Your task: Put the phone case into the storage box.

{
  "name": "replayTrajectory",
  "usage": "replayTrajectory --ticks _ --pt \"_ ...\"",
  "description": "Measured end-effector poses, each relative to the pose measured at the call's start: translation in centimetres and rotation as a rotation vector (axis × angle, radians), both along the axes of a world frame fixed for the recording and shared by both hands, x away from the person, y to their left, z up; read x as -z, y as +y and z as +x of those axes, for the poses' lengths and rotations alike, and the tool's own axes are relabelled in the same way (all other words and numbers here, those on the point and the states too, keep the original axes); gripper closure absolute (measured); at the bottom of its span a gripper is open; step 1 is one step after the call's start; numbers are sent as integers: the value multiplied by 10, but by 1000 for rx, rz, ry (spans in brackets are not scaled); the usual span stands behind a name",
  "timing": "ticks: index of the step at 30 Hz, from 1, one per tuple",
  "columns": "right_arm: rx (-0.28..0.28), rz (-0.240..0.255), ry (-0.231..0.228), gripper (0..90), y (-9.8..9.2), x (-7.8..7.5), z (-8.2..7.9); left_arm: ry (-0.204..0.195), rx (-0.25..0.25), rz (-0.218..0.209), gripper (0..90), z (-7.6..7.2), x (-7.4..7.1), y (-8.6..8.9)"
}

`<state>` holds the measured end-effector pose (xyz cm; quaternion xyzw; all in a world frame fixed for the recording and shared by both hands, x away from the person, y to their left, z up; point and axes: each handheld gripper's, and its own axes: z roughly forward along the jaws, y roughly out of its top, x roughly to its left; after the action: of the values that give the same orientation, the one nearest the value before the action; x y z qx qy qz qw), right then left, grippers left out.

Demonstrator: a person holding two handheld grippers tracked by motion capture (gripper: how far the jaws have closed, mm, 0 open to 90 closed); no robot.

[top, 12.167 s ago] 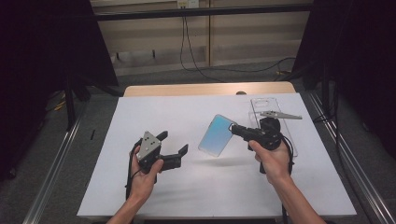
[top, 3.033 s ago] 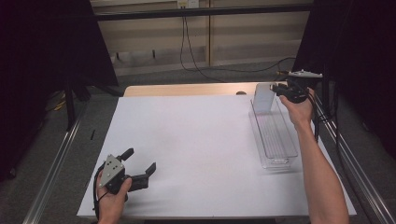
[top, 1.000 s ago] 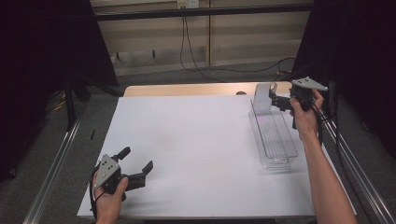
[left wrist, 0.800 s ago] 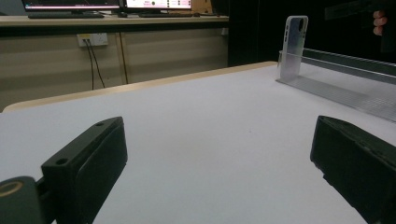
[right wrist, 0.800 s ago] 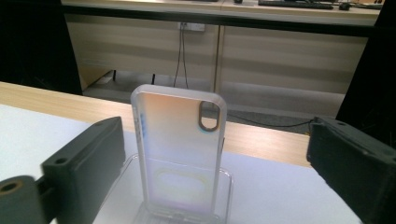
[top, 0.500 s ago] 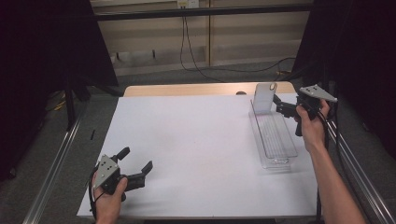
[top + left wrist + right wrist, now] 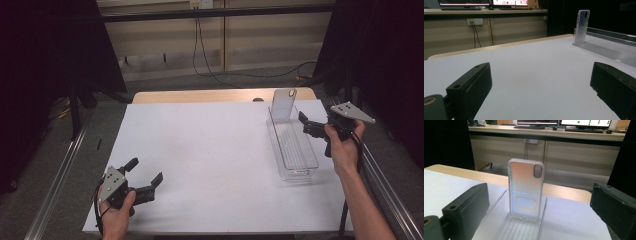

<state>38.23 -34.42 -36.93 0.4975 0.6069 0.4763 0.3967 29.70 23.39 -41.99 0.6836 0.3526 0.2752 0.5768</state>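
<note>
We are letting go: our right hand-held gripper (image 7: pixel 306 125) has just been opening, nothing between its jaws, and the phone case (image 7: pixel 525 188) is standing in the clear tray (image 7: pixel 310 167). Our left hand-held gripper (image 7: pixel 147 179) is resting spread wide. Next we are backing away gently.

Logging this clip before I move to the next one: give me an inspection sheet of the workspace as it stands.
Surface: white table top, bare apart from the tray; a wooden strip at the far edge.
Job's things: phone case stands upright at the far end of the clear tray, camera cutout at top.
Clutter: nothing seen.
Grippers: left claw open, low over the near left corner; right claw open, beside the tray's far end, apart from the case, jaws just been opening, nothing between them.
Cables: black cables hang down the far wall.
Surroundings: dark curtains at both sides, monitors on a desk behind.
</note>
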Motion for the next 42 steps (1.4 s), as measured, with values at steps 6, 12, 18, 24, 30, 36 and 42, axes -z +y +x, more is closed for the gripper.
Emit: replayTrajectory --ticks 6,12,18,24,30,36,42 --pt "-17 6 -9 13 -1 1 -17 -1 1 2 39 -1 -1 0" --pt "-26 2 -22 13 4 7 -34 0 0 2 39 -1 -1 0" --pt "-31 8 -47 13 7 9 -49 -4 2 -5 40 -2 -1 0" --pt "-38 15 -57 16 11 16 -64 -8 -1 -2 40 -3 -1 0" --pt "-41 30 -69 16 13 20 -78 -9 2 2 39 -3 -1 0" --pt "-41 58 -66 12 12 23 -94 -10 5 3 39 -4 -2 -1" --pt "-36 61 -64 11 15 33 -107 -10 4 4 39 -5 -2 -1"
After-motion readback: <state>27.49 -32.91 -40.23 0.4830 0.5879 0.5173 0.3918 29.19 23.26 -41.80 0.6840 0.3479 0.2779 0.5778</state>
